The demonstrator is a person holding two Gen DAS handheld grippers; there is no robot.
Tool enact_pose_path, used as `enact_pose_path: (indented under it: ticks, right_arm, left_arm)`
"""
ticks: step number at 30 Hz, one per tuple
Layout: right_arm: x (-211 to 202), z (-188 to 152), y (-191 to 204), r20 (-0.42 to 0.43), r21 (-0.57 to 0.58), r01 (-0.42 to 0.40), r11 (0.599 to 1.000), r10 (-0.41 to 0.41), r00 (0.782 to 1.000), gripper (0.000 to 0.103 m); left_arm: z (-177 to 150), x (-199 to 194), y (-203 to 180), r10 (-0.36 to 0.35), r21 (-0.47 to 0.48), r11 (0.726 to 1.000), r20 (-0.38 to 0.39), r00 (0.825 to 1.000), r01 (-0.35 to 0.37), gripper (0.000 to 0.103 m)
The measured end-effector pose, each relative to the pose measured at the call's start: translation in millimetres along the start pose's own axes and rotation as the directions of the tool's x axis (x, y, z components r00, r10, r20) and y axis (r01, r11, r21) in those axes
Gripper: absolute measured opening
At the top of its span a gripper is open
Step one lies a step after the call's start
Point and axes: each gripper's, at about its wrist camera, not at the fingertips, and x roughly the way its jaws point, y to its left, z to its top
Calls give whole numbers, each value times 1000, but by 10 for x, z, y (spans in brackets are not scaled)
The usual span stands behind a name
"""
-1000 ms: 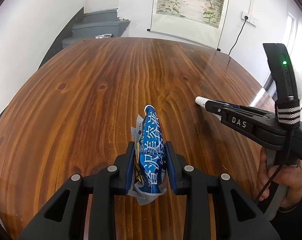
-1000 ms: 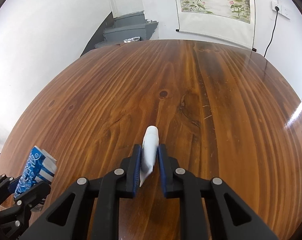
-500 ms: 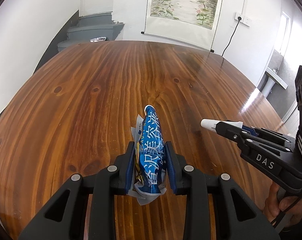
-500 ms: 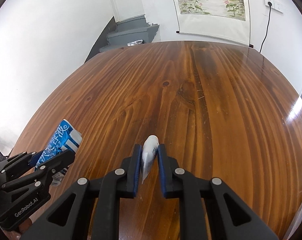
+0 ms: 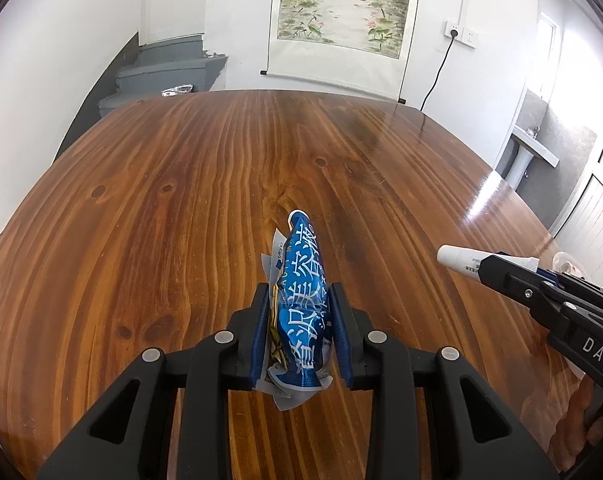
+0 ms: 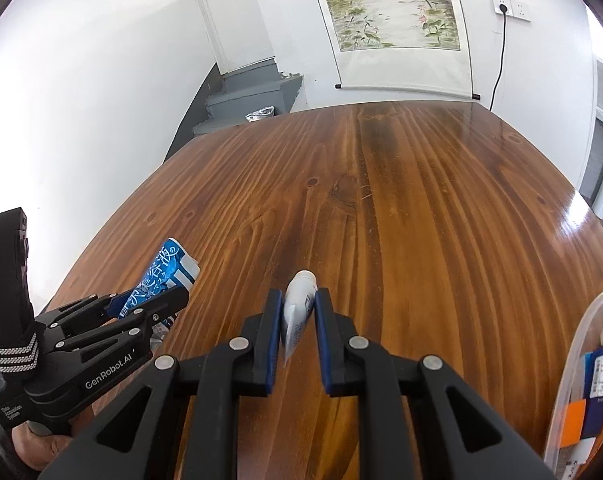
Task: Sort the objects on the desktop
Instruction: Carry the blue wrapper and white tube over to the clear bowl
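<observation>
My left gripper [image 5: 300,304] is shut on a blue foil packet [image 5: 301,280] with white Chinese print, held above the wooden table [image 5: 181,200]. The packet also shows at the left of the right wrist view [image 6: 161,272], in the left gripper [image 6: 149,304]. My right gripper [image 6: 297,312] is shut on a white tube [image 6: 297,300], cap end forward. In the left wrist view the tube [image 5: 457,258] sticks out of the right gripper [image 5: 489,272] at the right.
A clear plastic bin [image 6: 573,360] with several packaged items sits at the table's near right edge. A scroll painting [image 5: 341,8] hangs on the far wall. Grey stairs [image 5: 161,72] stand beyond the table's far left.
Both grippers have drawn back and tilted up, each keeping its object. The right gripper has dropped toward the lower right of the left view, and the plastic bin has come into the right view.
</observation>
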Motion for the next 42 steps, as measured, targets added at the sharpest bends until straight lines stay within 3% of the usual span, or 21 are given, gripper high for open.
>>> enact_pose_path:
  ticks: [14,25,36,42]
  right_arm:
    - [-791,-260,-584,118,137,97,986,-113,987,19]
    - [-1485,-528,-1340,226,288,248,925,-317,921,19]
    - [-1660,-706,-1891,211,357,342,869,-432,877,19]
    - [-1571,-742,-2026,176,360,341,869,-422,889,19]
  left_arm:
    - [-53,-170,-507,-86,51,995,-5,996,86,32]
    - [-38,-253,-1233,-138,153,978,-19,990,140,32]
    - [-42,-264,-1873,-201,233,950,-49,978,207,31]
    - [-19,-273,-2149,-229,265,935,-58,972,237,32]
